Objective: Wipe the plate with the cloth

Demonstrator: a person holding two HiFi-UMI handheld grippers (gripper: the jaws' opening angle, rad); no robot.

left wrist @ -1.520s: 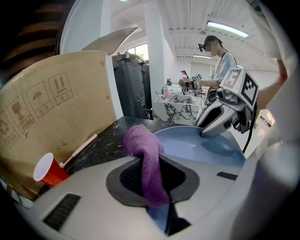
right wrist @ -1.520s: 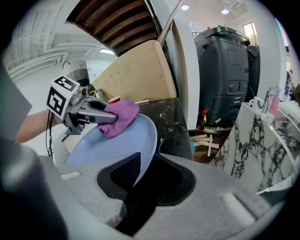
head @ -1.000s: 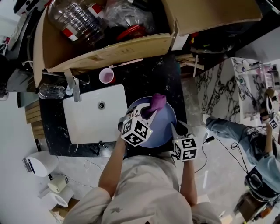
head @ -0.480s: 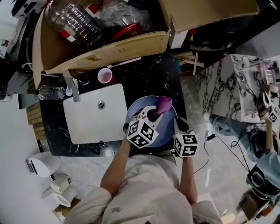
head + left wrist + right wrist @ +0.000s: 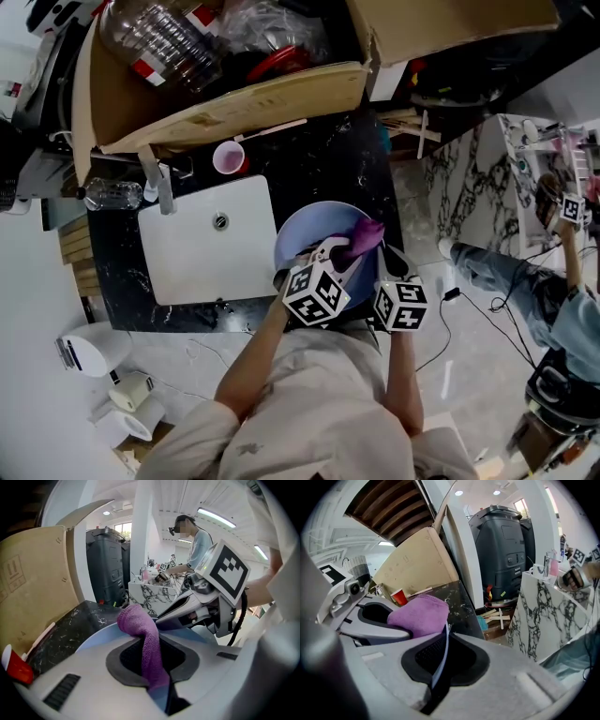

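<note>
From your head camera, the pale blue plate (image 5: 302,234) sits on the black counter (image 5: 319,159) just right of the white sink (image 5: 202,253), at the counter's near edge in front of you. Your left gripper (image 5: 342,253) reaches over the plate from the near side with the purple cloth (image 5: 366,234) at its tip, and the cloth lies against the plate's right part. Your right gripper (image 5: 386,262) is just beside it at the plate's right rim, the 2 marker cubes almost side by side. Past the sink stand a pink cup (image 5: 228,160) and an open cardboard box (image 5: 216,108), and a clear bottle (image 5: 111,195) lies at the counter's left end. In the left gripper view, your fingers (image 5: 70,677) are closed on the cloth: it runs as a pinched strip up between the dark pads and bunches into a fold beyond the tips, over the plate's blue surface. Your right gripper comes in from the right of that view, its tip touching the cloth's fold, and another person (image 5: 193,536) stands at a marble-patterned table in the background. In the right gripper view, your fingers (image 5: 525,681) are clamped on the plate's rim, which shows as a thin pale edge running between the pads. The cloth's fold rests just beyond those pads on the left, carried by the left gripper, with the cup visible farther back near the box flap.
</note>
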